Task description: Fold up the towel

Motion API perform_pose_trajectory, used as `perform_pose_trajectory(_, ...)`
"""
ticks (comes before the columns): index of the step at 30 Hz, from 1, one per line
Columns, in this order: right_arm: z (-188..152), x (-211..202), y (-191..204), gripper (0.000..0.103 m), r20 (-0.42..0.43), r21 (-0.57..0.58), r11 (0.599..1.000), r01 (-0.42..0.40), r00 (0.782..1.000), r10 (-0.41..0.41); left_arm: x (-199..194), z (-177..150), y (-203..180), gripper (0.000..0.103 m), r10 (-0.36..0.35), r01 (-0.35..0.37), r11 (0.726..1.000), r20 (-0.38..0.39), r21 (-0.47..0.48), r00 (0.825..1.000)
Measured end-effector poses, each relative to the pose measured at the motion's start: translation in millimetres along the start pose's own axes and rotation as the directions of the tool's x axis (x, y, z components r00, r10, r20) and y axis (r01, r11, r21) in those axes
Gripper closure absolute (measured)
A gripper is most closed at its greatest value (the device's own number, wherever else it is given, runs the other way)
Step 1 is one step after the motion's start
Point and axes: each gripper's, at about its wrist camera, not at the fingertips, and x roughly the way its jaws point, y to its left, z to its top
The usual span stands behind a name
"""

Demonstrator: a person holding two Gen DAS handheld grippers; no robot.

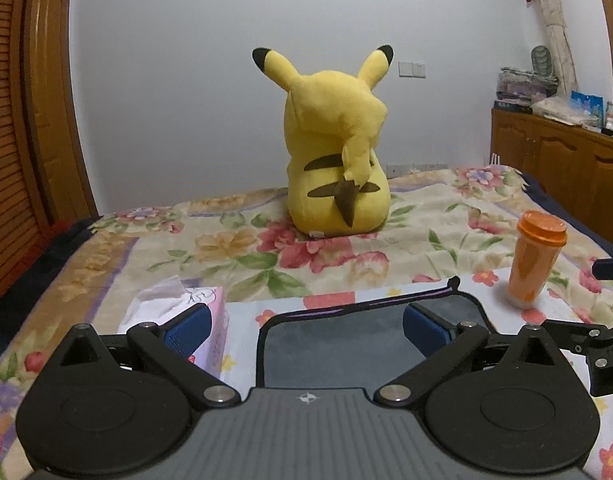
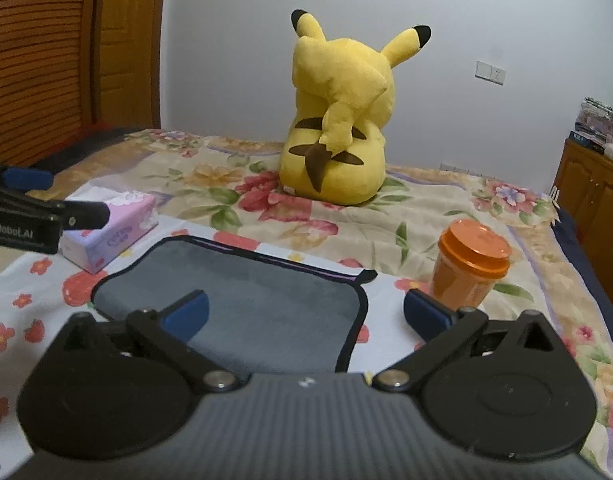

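A grey towel (image 1: 338, 340) with black trim lies flat on the flowered bed sheet; it also shows in the right wrist view (image 2: 266, 300). A small black loop sticks out at its far right corner. My left gripper (image 1: 306, 330) is open and empty, hovering over the towel's near left part. My right gripper (image 2: 306, 314) is open and empty over the towel's near right edge. Each gripper shows at the edge of the other's view.
A pink tissue box (image 2: 114, 232) sits left of the towel. An orange lidded cup (image 2: 466, 268) stands to its right. A big yellow plush toy (image 1: 338, 148) sits farther back on the bed. A wooden cabinet (image 1: 566, 160) lines the right wall.
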Motion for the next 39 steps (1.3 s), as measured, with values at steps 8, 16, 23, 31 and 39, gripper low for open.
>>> perform_pose_trajectory(8,7,-29,-6,0.0,0.028,0.022,1.0,0.016,0.999,-0.017,-37,16,-10,0.0,0.014,-0.014,1.0,0.042,-0.006,0.999)
perform_pose_trajectory(16,16,-65,-11,0.0,0.073,0.033,0.998,0.045,0.996,-0.047,-76,26,-22,0.0,-0.003,0.0,0.999,0.072,0.034,0.997)
perform_pose_trajectory(23,25,-97,-8,0.0,0.116,0.044,0.998,0.044,0.992,-0.049,-110,24,-30,0.0,-0.004,0.0,0.999,0.073,0.052,0.997)
perform_pose_trajectory(31,22,-117,-7,0.0,0.134,0.064,0.997,0.04,0.99,-0.048,-140,16,-38,0.0,0.003,-0.007,0.998,0.067,0.057,0.998)
perform_pose_trajectory(39,-5,-137,-8,0.0,0.12,0.1,0.994,0.046,0.991,-0.058,-165,-3,-45,0.0,-0.001,-0.003,0.998,0.057,0.063,0.998)
